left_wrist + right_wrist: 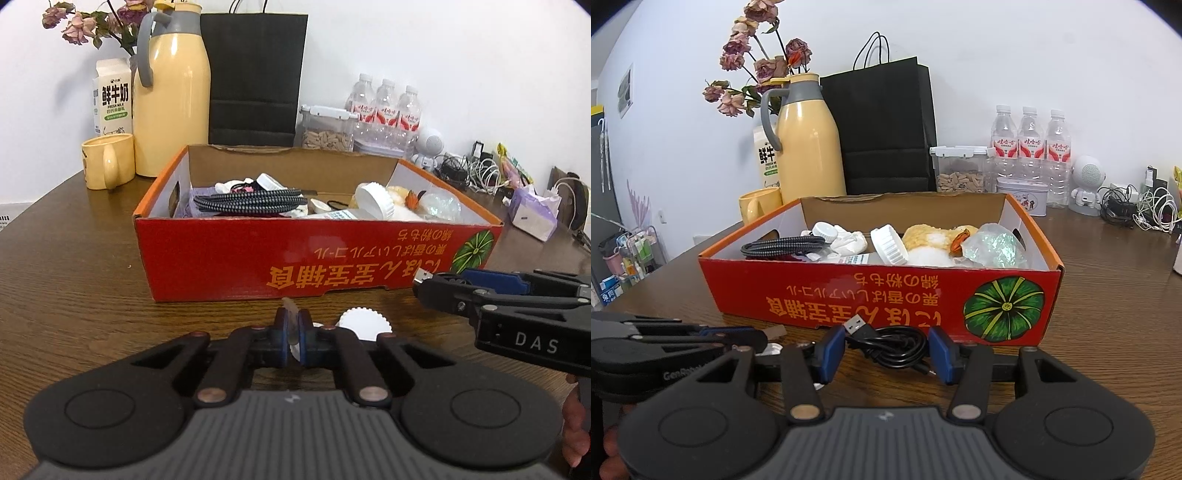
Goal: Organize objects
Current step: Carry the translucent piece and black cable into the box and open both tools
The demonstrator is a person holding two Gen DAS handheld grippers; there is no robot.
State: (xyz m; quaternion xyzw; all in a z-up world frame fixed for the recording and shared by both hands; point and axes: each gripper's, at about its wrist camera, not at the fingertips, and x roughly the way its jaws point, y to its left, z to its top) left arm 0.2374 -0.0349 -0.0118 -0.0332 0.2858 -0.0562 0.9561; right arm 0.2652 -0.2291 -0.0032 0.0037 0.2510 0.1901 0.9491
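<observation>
Three water bottles (1030,147) stood upper right, with one yellow thermos (809,140), one black paper bag (886,125) and one yellow mug (759,205) upper left. One red box (886,295) sat at centre, one milk carton (112,96) upper left, and two grippers at bottom.

Straight ahead of both claws the red box (879,295) walls off the way forward, its open top crowded with clutter. The right claw (436,286) hangs close on the left claw's (293,328) right. Off to that claw's left, bare surface (74,266) runs open up to the yellow mug (107,160).
</observation>
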